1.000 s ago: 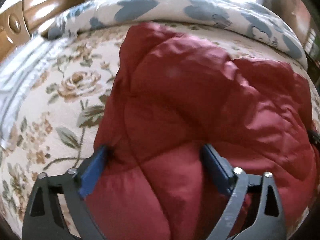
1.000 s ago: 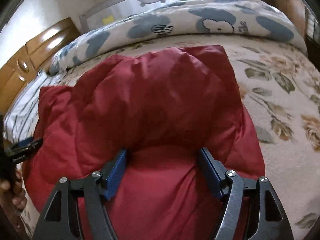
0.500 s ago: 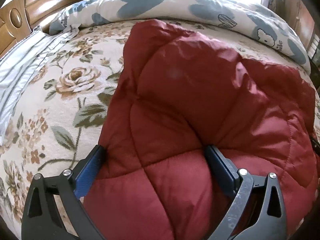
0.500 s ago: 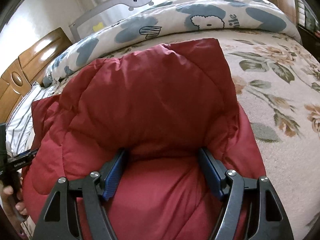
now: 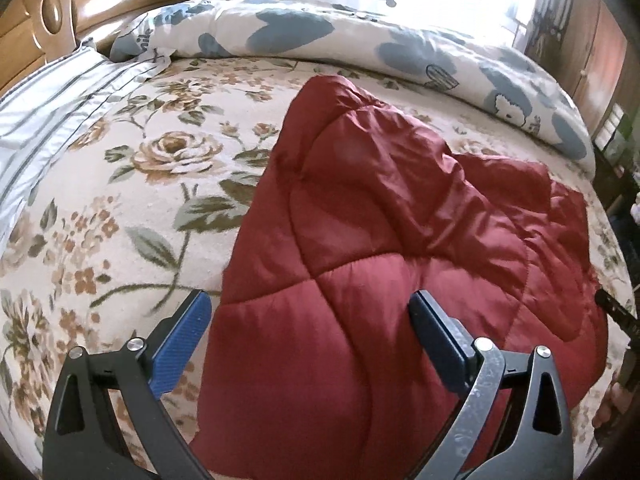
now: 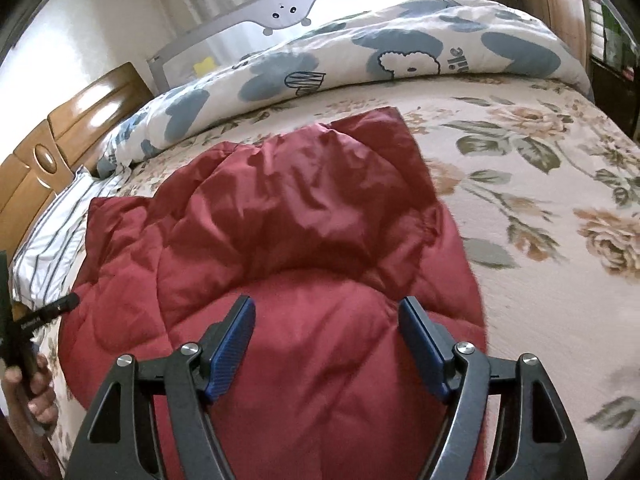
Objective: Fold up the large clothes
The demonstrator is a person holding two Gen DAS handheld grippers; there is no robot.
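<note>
A dark red quilted padded garment lies folded in a thick bundle on the floral bed cover; it also shows in the right wrist view. My left gripper is open and empty, above the garment's near left edge, its left finger over the bed cover. My right gripper is open and empty, hovering over the garment's near middle. The other gripper's black tip shows at the right edge of the left wrist view and at the left edge of the right wrist view.
A rolled white duvet with blue patches lies across the far side of the bed. A striped pillow and wooden headboard are at the left. A grey bed rail stands behind the duvet.
Both grippers have pulled back and lifted off the red garment; their fingers no longer press into it. The garment stays folded on the bed.
</note>
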